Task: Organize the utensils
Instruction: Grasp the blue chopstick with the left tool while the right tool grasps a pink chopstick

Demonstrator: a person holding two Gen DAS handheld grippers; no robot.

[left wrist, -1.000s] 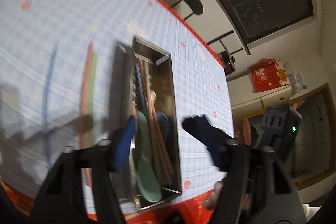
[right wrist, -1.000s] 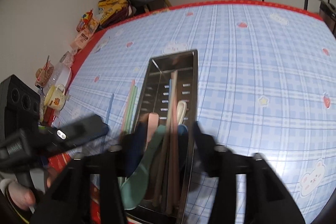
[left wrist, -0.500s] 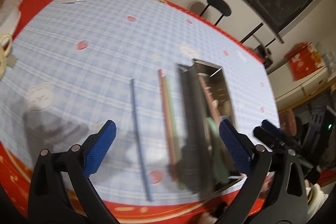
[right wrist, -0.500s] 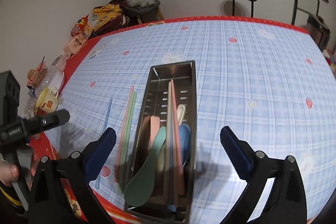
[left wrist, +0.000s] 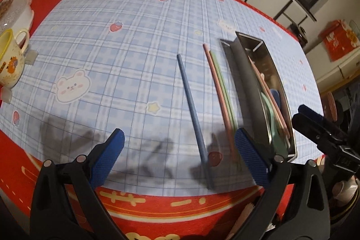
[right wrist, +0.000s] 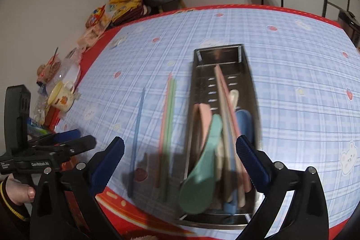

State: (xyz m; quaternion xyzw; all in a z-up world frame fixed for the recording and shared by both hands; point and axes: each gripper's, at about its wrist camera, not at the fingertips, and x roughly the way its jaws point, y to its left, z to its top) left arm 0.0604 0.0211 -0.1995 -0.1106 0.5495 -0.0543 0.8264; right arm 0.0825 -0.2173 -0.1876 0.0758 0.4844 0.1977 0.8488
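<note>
Three chopsticks are lying outside the metal tray (right wrist: 249,73); collection is being judged as in hand.

The blue chopstick (left wrist: 191,102) and the pink and green pair (left wrist: 221,91) are resting on the surface (left wrist: 117,60), the pair just beside the tray of spoons. The left claw (left wrist: 178,158) is being held wide open above the blue chopstick; lowering and closing are being called for. The right claw (right wrist: 180,164), equally open and empty, is being held over the tray's near end.

- long rectangular utensil tray (right wrist: 252,91) of shiny polished metal, its walls mirror-like
- blue plaid tablecloth (left wrist: 117,55) with a smooth, slightly glossy, plastic-looking surface
- slim blue chopstick (left wrist: 191,102), matt, plastic-looking
- mint-green spoon (right wrist: 200,181), smooth matt plastic
- blue ribbed finger pads (left wrist: 108,156) on the black matt plastic left gripper (left wrist: 180,159)
</note>
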